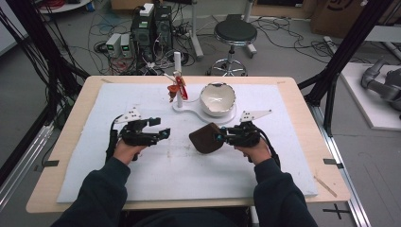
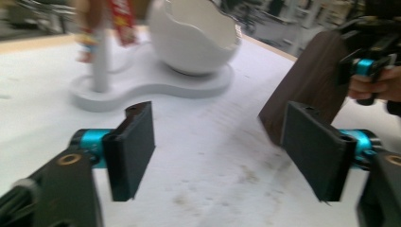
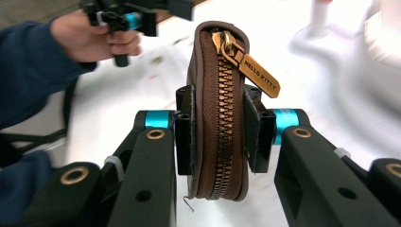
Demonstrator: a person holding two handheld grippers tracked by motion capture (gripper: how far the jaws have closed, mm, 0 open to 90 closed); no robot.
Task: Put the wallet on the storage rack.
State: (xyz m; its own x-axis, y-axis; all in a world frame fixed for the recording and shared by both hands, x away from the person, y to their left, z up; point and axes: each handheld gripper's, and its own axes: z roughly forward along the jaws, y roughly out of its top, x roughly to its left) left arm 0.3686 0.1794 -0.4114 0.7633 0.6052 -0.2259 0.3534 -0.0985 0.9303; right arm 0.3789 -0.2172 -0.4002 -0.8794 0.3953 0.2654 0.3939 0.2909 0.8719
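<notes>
The right gripper (image 3: 218,132) is seen clamped on a brown zip pouch (image 3: 218,113), a pad pressed to each flat face and the zipper edge turned toward its own camera. The gold zipper pull (image 3: 246,61) hangs at the top of that frame, the zip drawn shut. In the high view the pouch (image 1: 206,138) is held at the centre of the frame, low over the white mat (image 1: 189,175); whether it touches cannot be told. The left gripper (image 1: 161,127), left of centre, is held spread and empty, aimed at the pouch.

The step in hand is judged to be opening the zip. It would be done best if the pouch were kept upright and firmly pinched, and the pull taken squarely by the left pads, then drawn along the teeth. The white bowl (image 1: 217,98) and post stand (image 1: 178,80), upper centre, should be kept clear of.
</notes>
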